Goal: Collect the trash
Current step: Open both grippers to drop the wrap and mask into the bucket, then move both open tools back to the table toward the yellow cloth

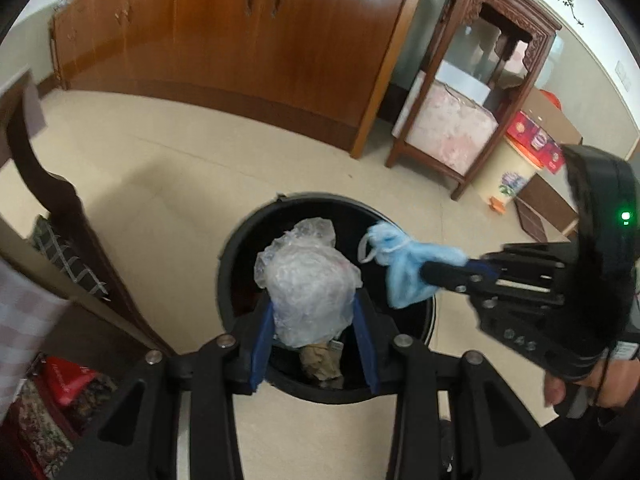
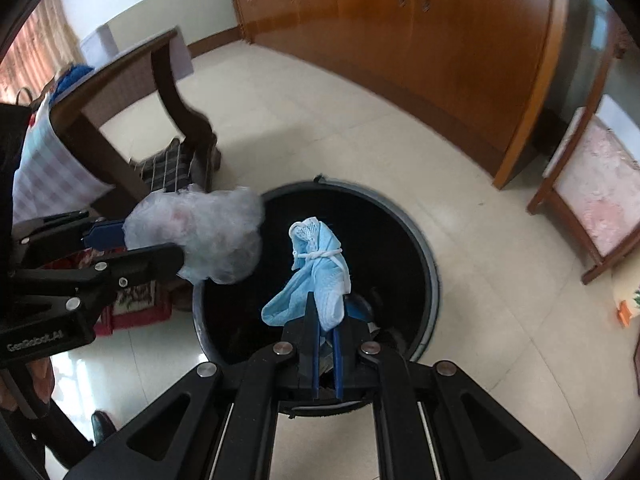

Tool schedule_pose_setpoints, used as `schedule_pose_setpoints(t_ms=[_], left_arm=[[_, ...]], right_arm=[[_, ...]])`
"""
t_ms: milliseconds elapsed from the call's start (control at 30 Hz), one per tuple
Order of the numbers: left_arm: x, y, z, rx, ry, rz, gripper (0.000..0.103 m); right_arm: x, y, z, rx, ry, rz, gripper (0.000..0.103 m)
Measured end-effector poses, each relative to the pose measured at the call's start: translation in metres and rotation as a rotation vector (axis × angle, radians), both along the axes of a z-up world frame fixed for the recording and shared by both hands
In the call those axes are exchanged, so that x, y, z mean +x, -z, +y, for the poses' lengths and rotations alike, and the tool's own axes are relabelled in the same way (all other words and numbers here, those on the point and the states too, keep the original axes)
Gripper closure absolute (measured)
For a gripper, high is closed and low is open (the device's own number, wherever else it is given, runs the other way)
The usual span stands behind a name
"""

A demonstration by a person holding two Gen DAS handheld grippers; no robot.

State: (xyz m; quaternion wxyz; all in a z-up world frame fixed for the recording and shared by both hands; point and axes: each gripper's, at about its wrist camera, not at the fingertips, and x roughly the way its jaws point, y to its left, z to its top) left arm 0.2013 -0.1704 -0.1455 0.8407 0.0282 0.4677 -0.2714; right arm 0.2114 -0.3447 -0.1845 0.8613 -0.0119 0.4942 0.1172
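A round black trash bin (image 1: pixel 240 240) stands on the tiled floor, with brown crumpled paper (image 1: pixel 320 364) inside it. My left gripper (image 1: pixel 314 300) points down over the bin, and a crumpled clear plastic bag (image 1: pixel 308 284) fills the gap between its blue pads. In the right wrist view that bag (image 2: pixel 212 236) hangs at the left gripper's (image 2: pixel 154 246) tips, over the bin rim (image 2: pixel 424 248). My right gripper (image 2: pixel 324 316) is shut on a light blue face mask (image 2: pixel 320 256) above the bin's opening. The mask (image 1: pixel 404 264) and right gripper (image 1: pixel 428 272) appear at the bin's right side.
A long wooden cabinet (image 1: pixel 240 40) runs along the far wall. A carved wooden stand (image 1: pixel 480 100) with red boxes (image 1: pixel 536 140) beside it is at the right. A dark table leg (image 1: pixel 48 184) and checked cloth stand close on the left. A hand (image 1: pixel 560 388) grips the right tool.
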Motion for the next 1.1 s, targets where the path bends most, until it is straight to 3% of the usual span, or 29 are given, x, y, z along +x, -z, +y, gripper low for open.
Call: schedule_pose_setpoints(t_ms=[33, 67, 133, 200, 267, 300, 733, 1100], left_arm=[[0.001, 0.006, -0.001, 0.028, -0.018, 0.0, 0.046], [0.002, 0.01, 0.002, 0.049, -0.037, 0.003, 0.04], [0.0, 0.011, 0.006, 0.079, -0.078, -0.019, 0.026], [-0.002, 0.01, 0.016, 0.097, -0.115, -0.03, 0.019], [-0.005, 0.009, 0.022, 0.106, -0.146, -0.048, 0.007], [-0.007, 0.007, 0.024, 0.112, -0.156, -0.057, 0.002], [-0.029, -0.014, 0.047, 0.152, -0.245, -0.121, 0.0], [-0.059, -0.044, 0.09, 0.154, -0.306, -0.168, 0.0]], right_arm=[[0.004, 0.007, 0.001, -0.022, -0.013, 0.005, 0.087], [0.006, 0.013, 0.0, -0.058, -0.01, 0.005, 0.048], [0.007, 0.021, -0.009, -0.078, 0.023, 0.001, 0.009], [0.005, 0.023, -0.015, -0.085, 0.052, 0.002, 0.009], [0.003, 0.023, -0.019, -0.088, 0.075, 0.0, 0.0], [0.001, 0.022, -0.02, -0.091, 0.087, -0.006, 0.0], [-0.02, -0.009, -0.004, -0.101, 0.12, -0.077, 0.0], [-0.044, -0.056, 0.043, -0.096, 0.067, -0.163, 0.0]])
